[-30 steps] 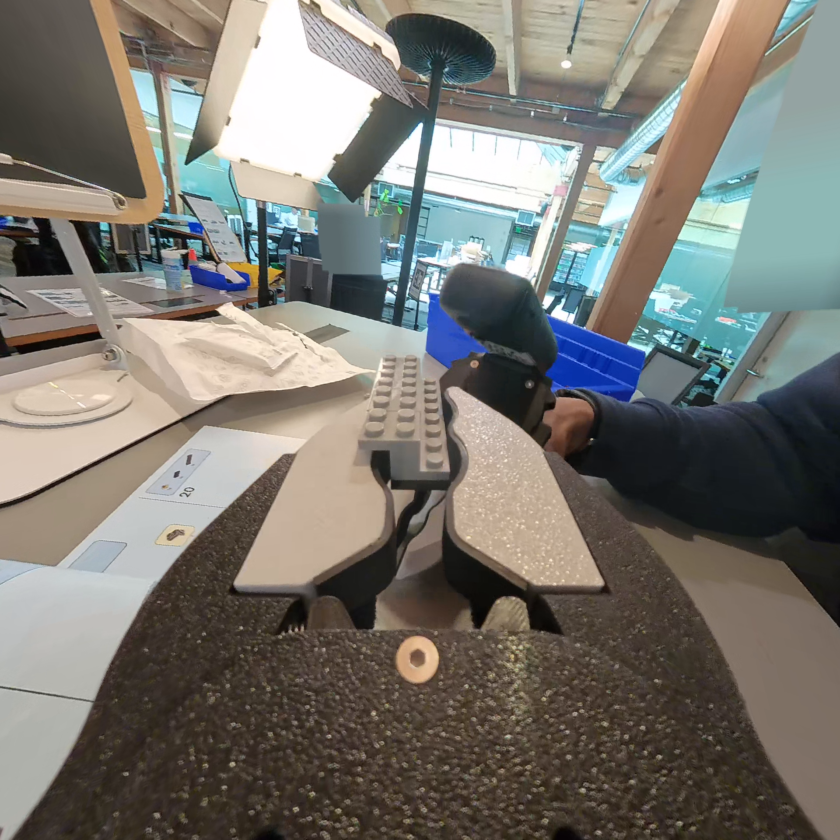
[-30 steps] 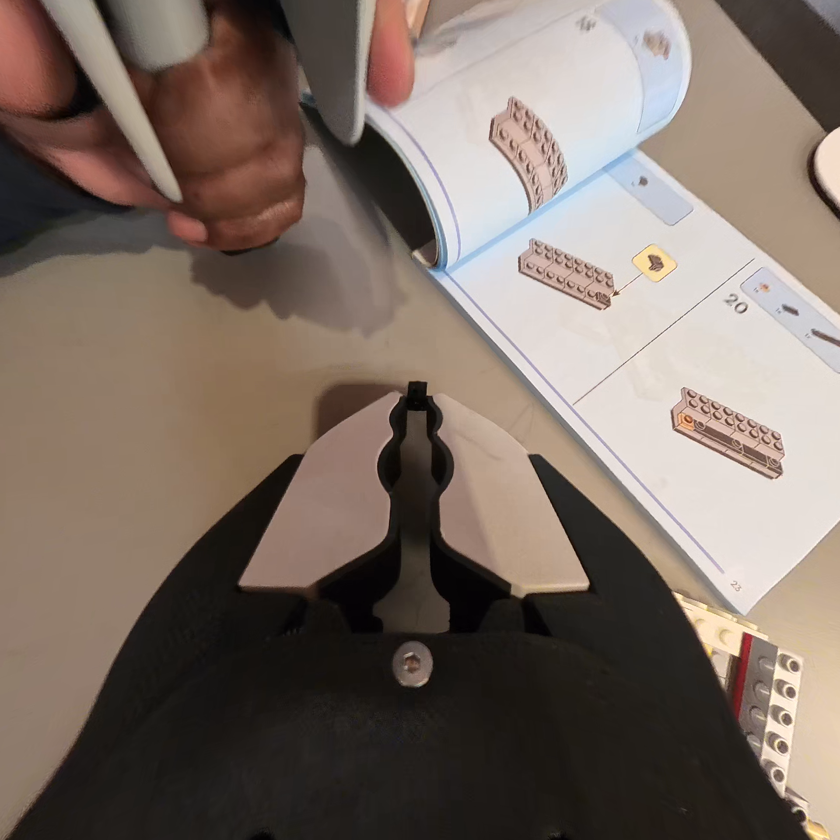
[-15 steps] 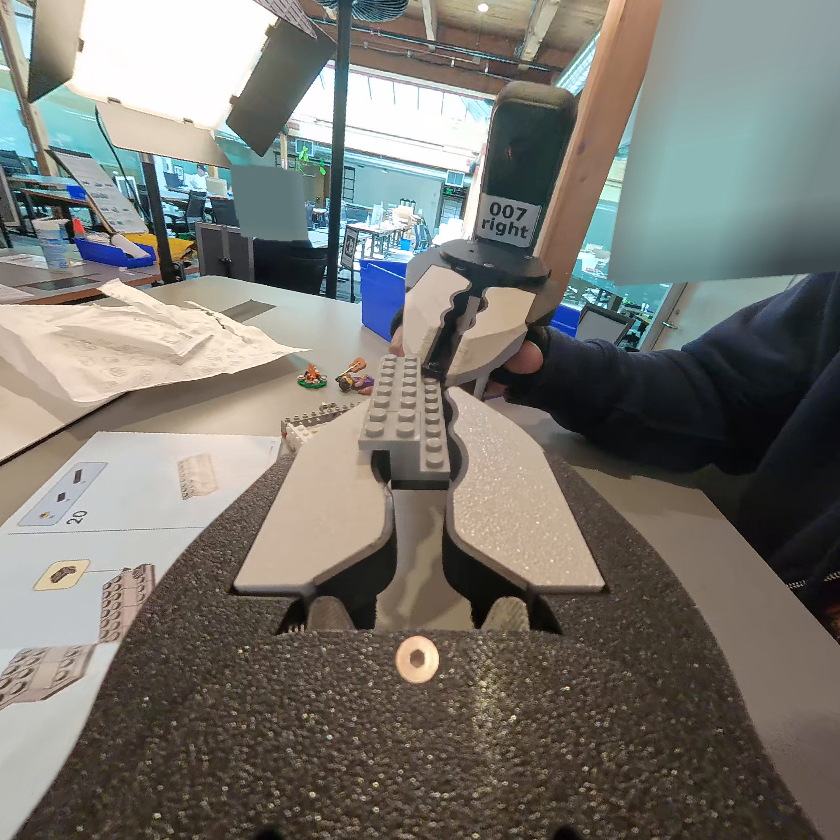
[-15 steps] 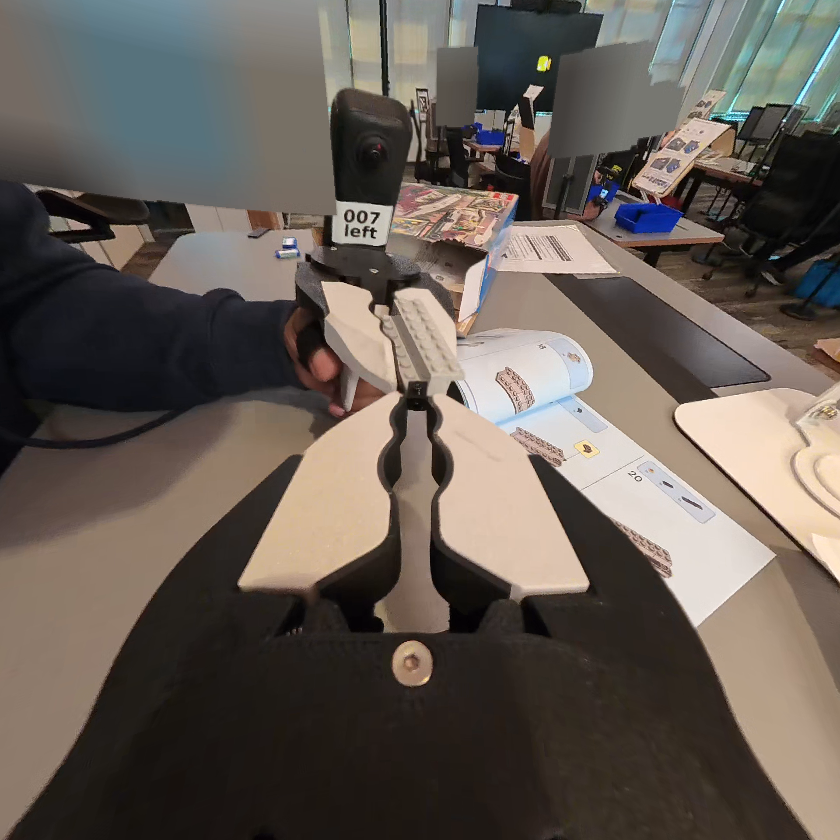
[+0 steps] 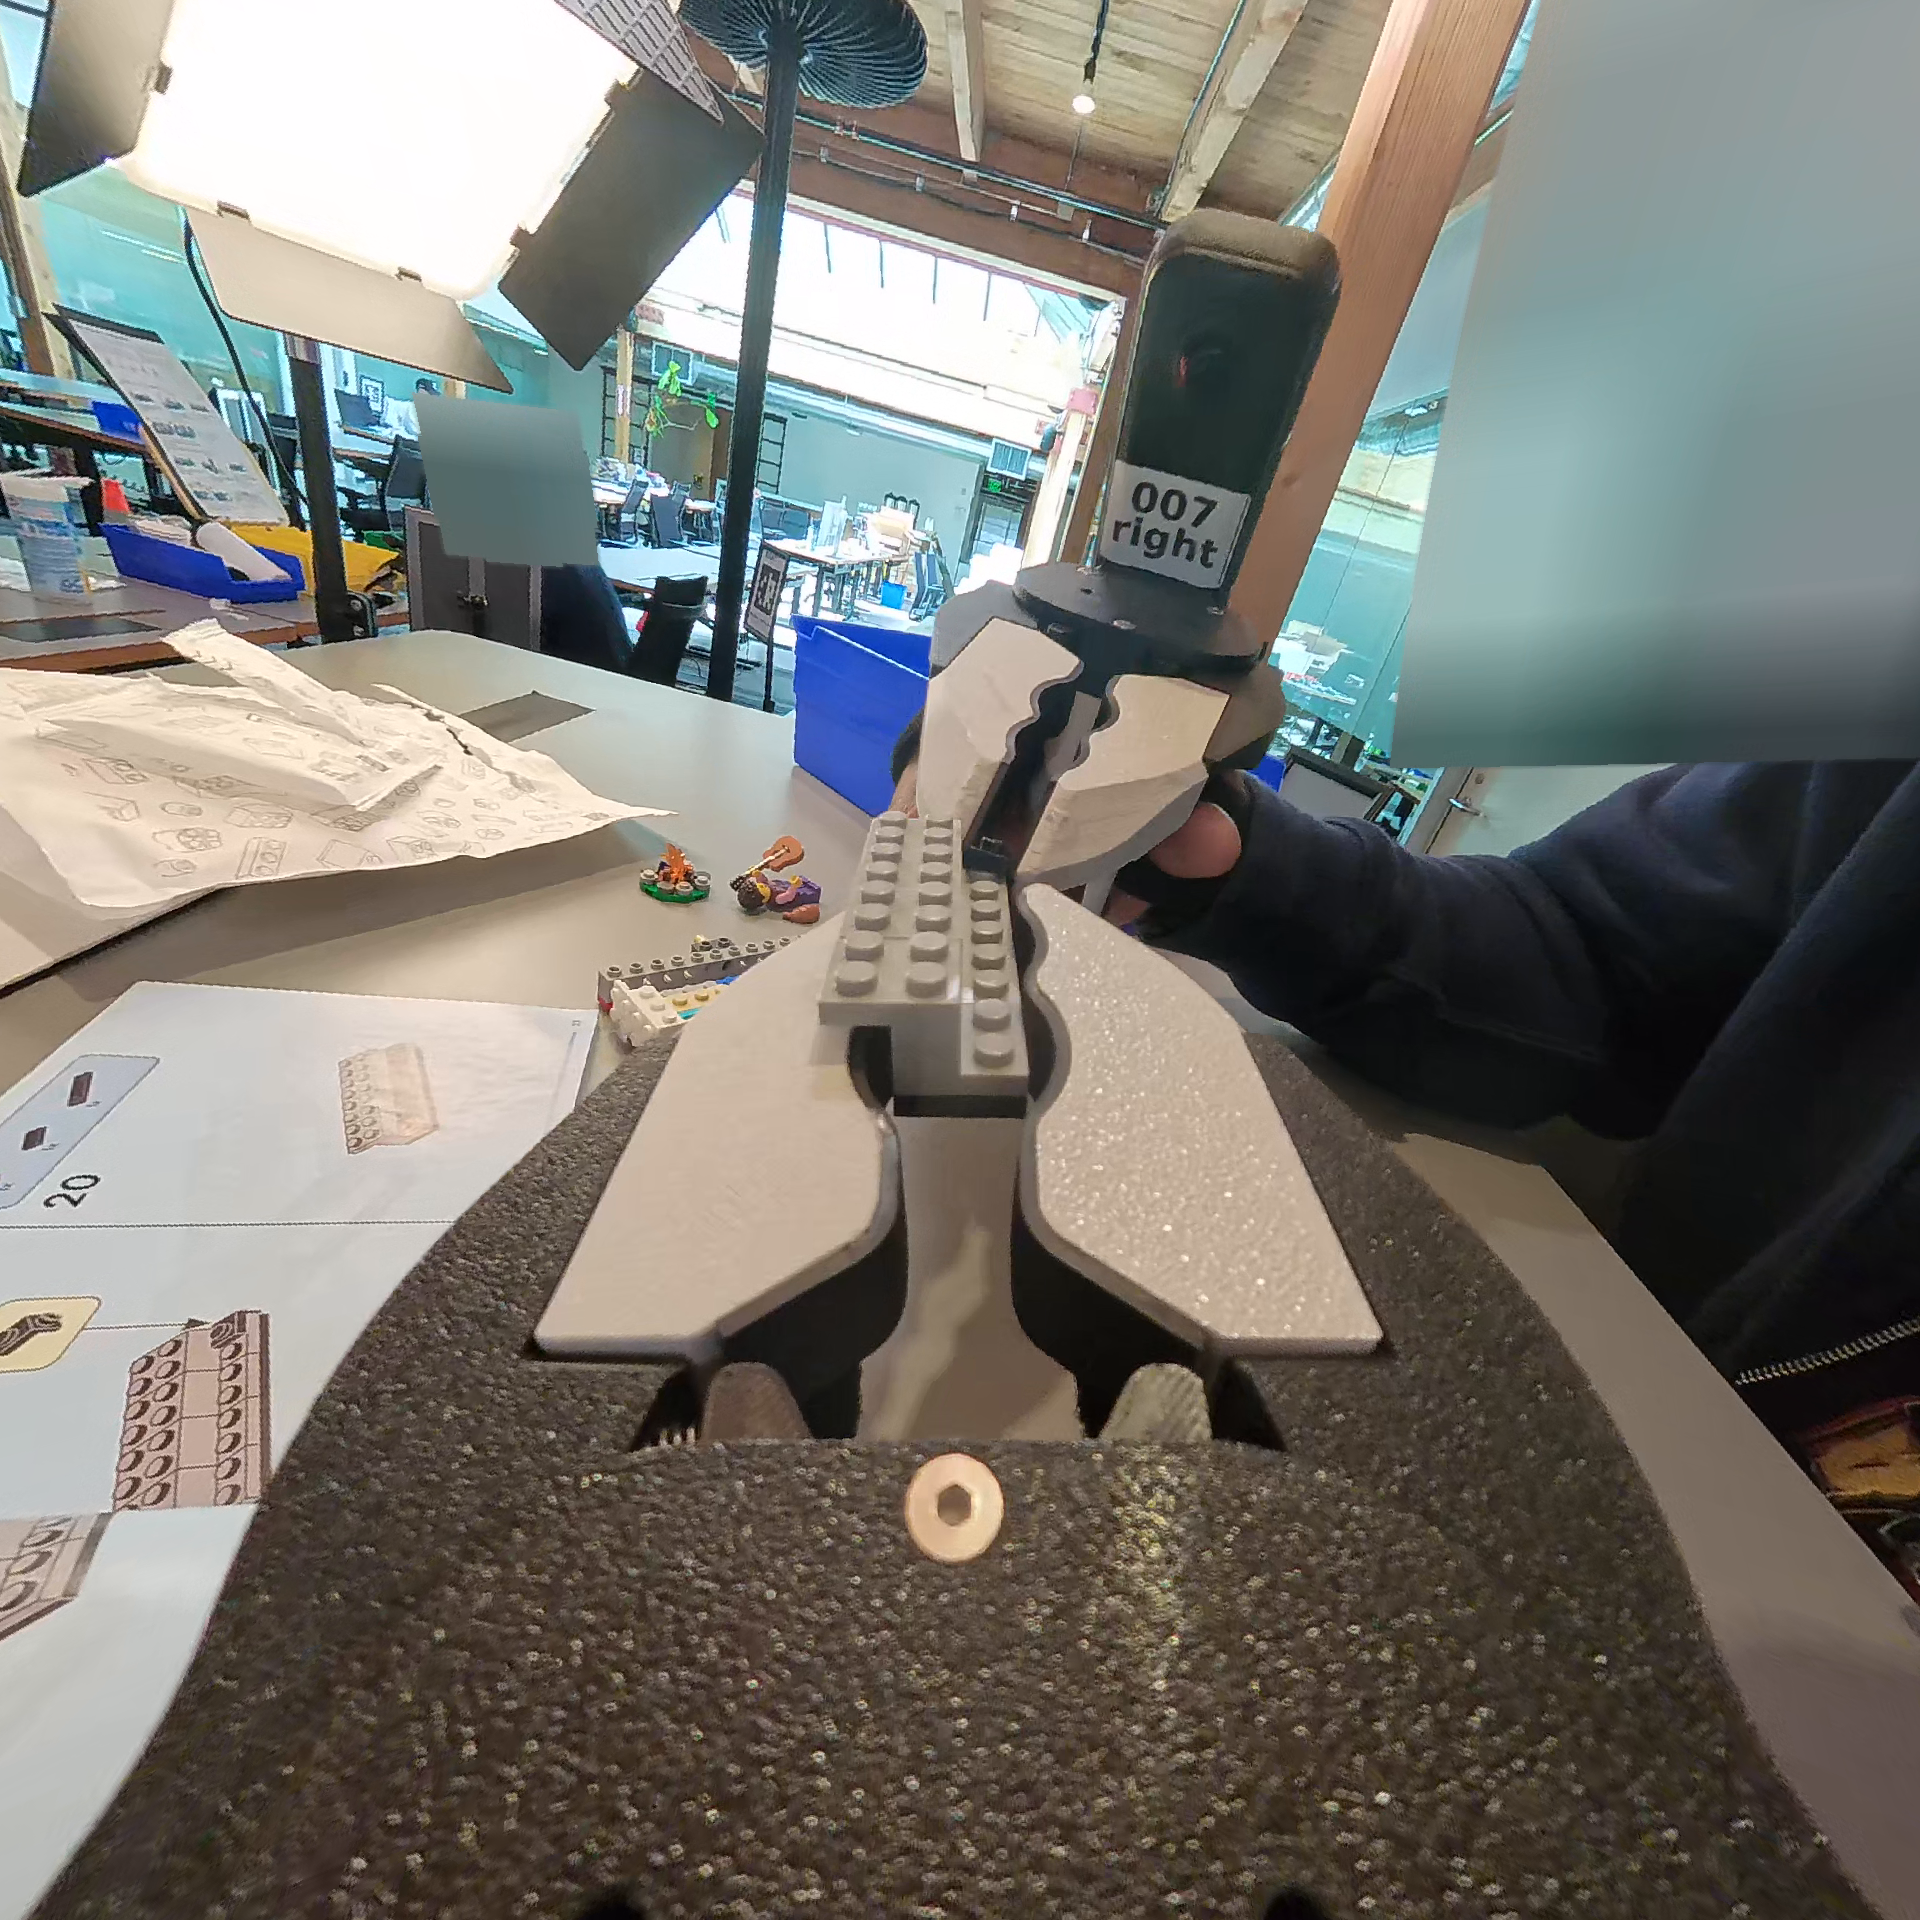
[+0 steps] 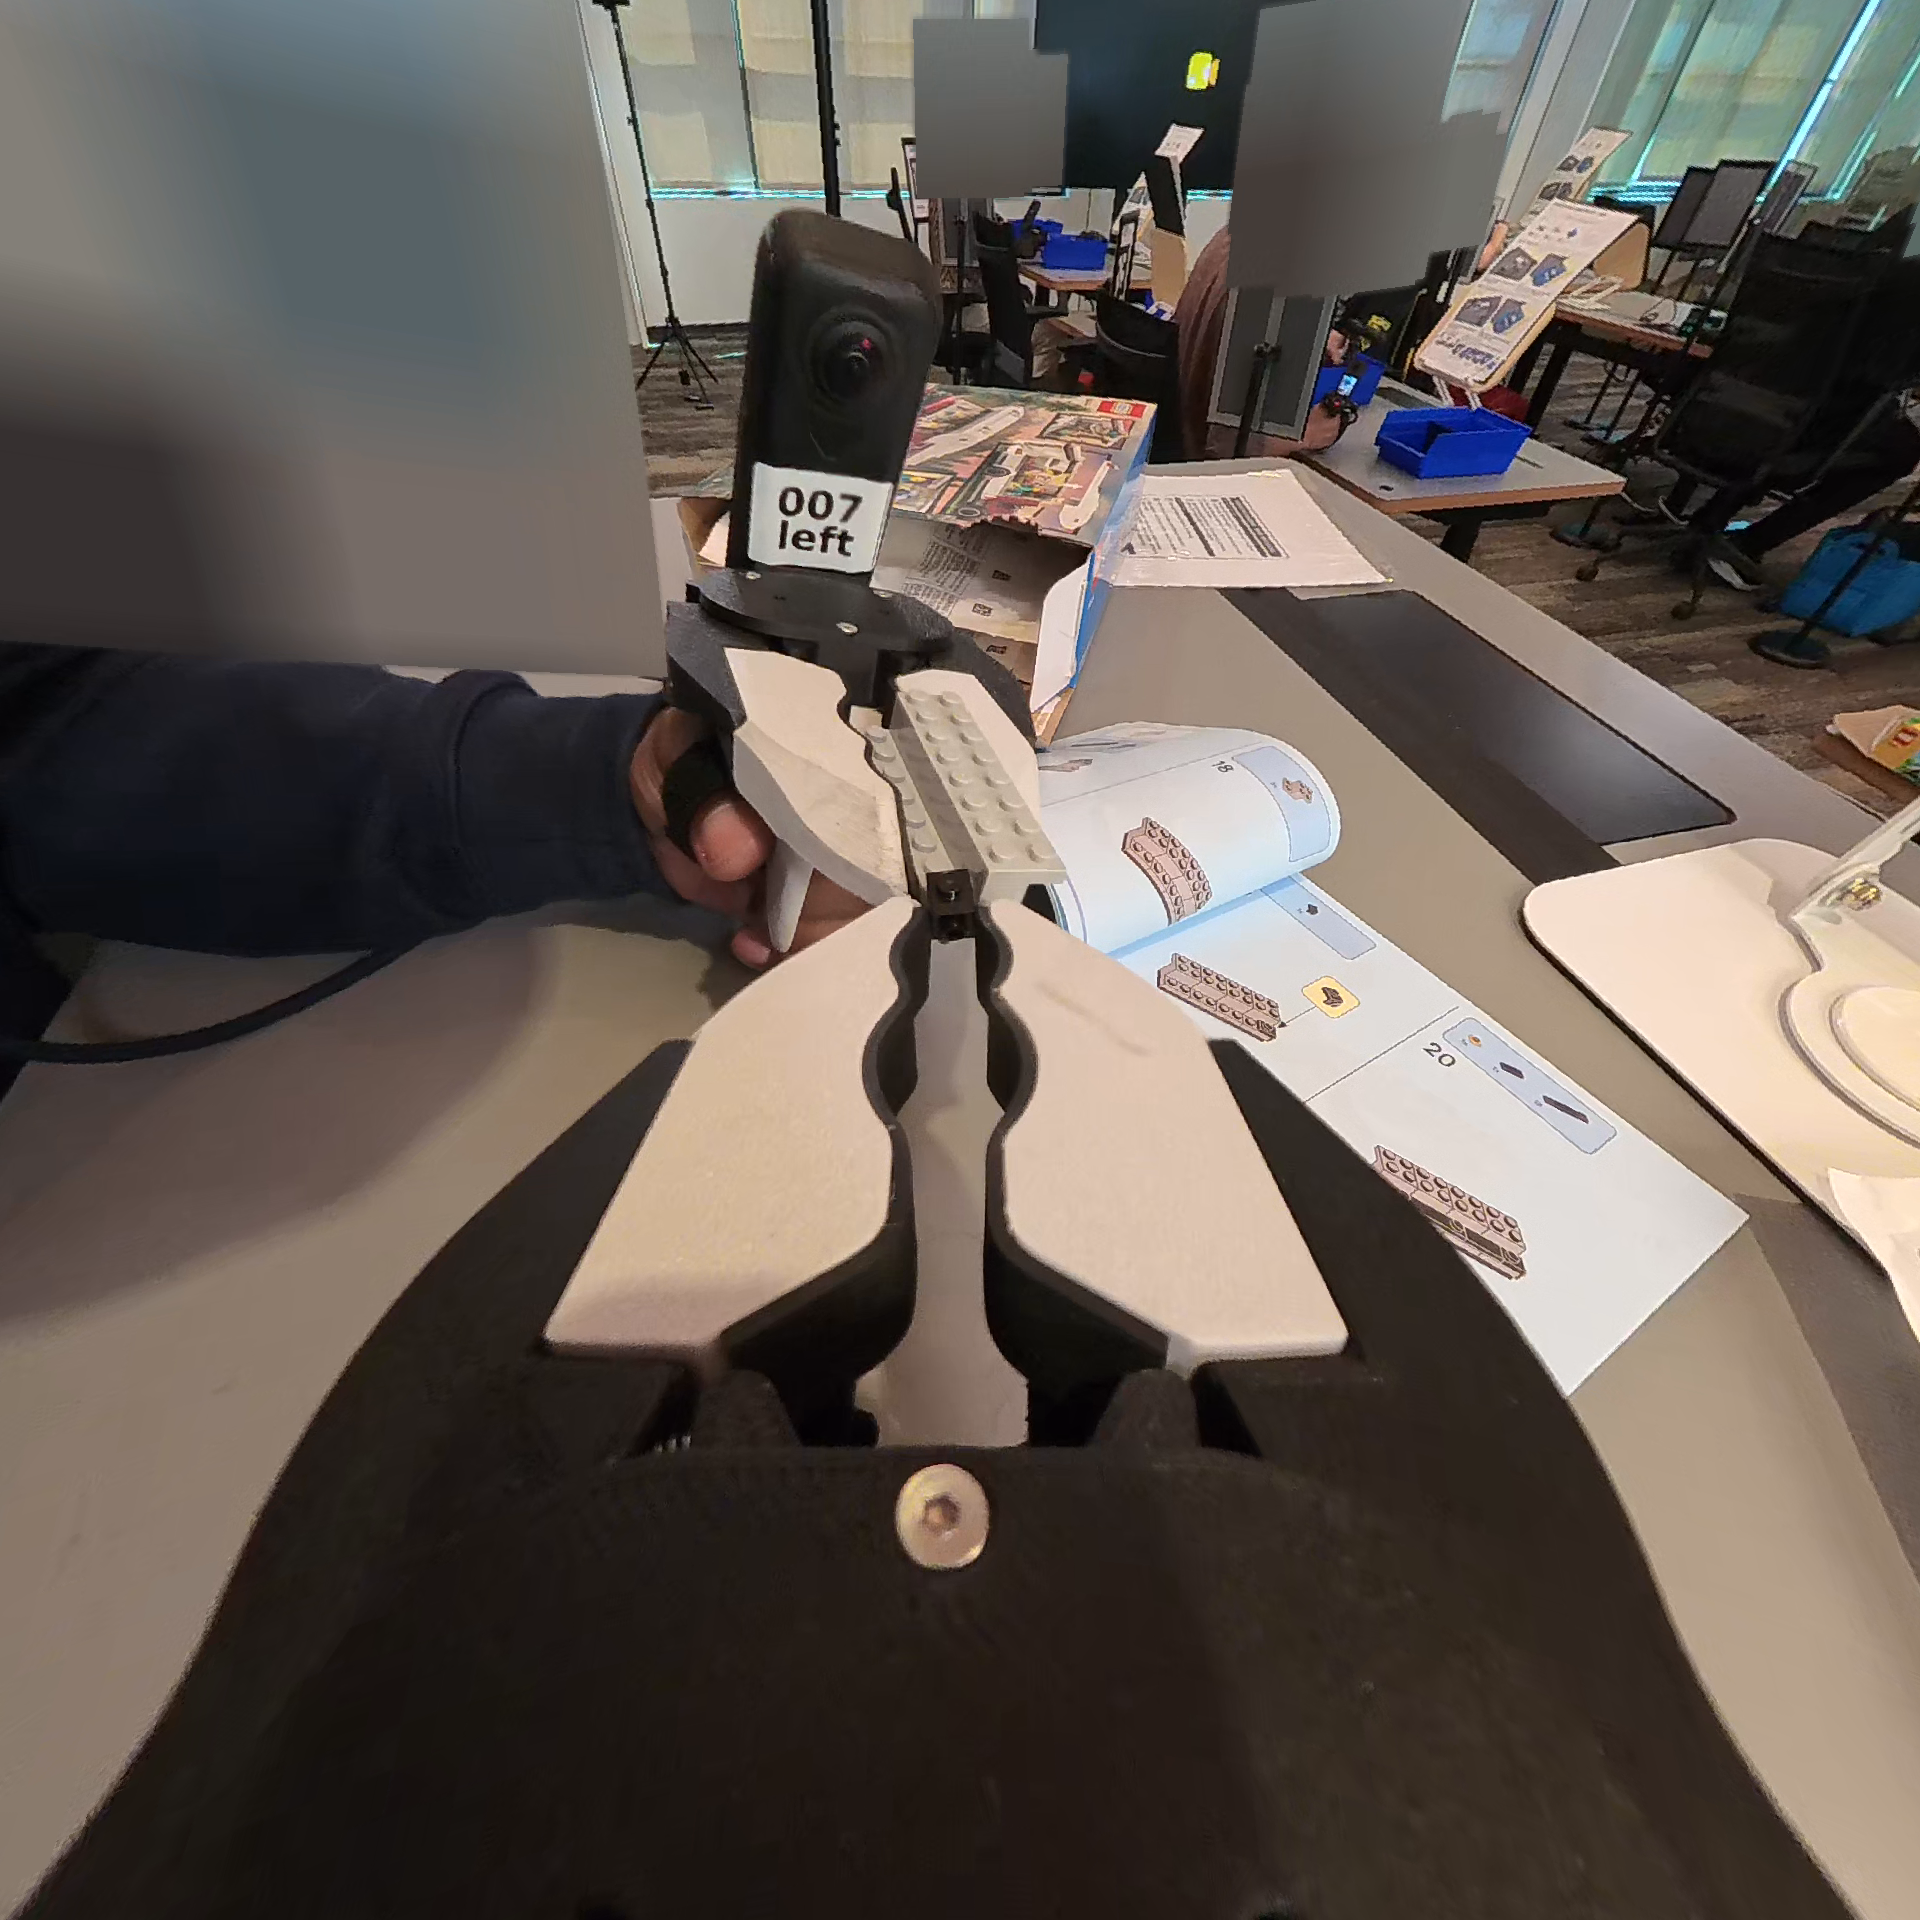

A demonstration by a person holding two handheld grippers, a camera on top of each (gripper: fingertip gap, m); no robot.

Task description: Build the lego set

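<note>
Our left gripper [image 5: 961,997] clamps the grey brick assembly [image 5: 925,935]; our right gripper [image 6: 951,914], pinching a small black piece [image 6: 951,896], has swung up from the booklet [image 6: 1351,1039] to touch that assembly's end.

This is a large open-plan office or lab workspace with exposed wooden ceiling beams [image 5: 1226,62] and a thick wooden post [image 5: 1382,312]. Many desks [image 6: 1455,488], black office chairs [image 6: 1756,343] and blue storage bins [image 6: 1449,436] stand under tall windows [image 6: 1683,94]. A bright studio light panel [image 5: 353,135] on a stand hangs over the grey surface [image 5: 623,748], beside a paper instruction booklet [image 6: 1351,1039].
</note>
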